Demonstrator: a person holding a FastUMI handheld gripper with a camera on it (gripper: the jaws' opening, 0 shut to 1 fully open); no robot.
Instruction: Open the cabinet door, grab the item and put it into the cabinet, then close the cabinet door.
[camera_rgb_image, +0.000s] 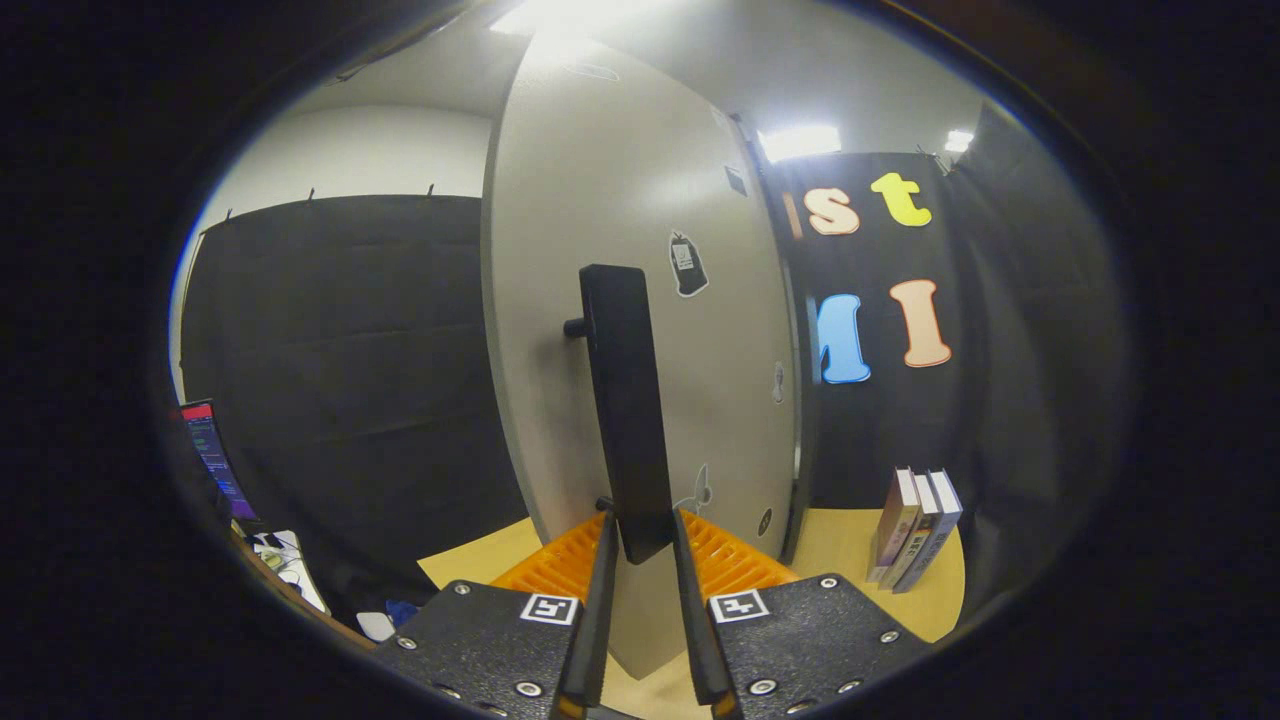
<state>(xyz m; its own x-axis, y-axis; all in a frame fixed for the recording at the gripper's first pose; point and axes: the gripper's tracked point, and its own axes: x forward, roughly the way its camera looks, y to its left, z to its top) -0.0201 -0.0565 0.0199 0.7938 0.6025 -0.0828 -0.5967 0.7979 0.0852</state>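
The pale cabinet door (610, 220) stands swung out, edge-on right ahead of me, with several small stickers on its face. Its long black bar handle (622, 400) runs upright down the door. My gripper (640, 545) has the lower end of that handle between its fingers, one finger on each side, and both look pressed against it. Three books (915, 530) stand leaning on the wooden tabletop (840, 545) to the right of the door, beyond my right finger.
A screen (215, 455) glows at the far left beside a low shelf with small clutter (280, 560). Black cloth walls close the booth behind the door and on the right. Ceiling lights (800, 142) shine above.
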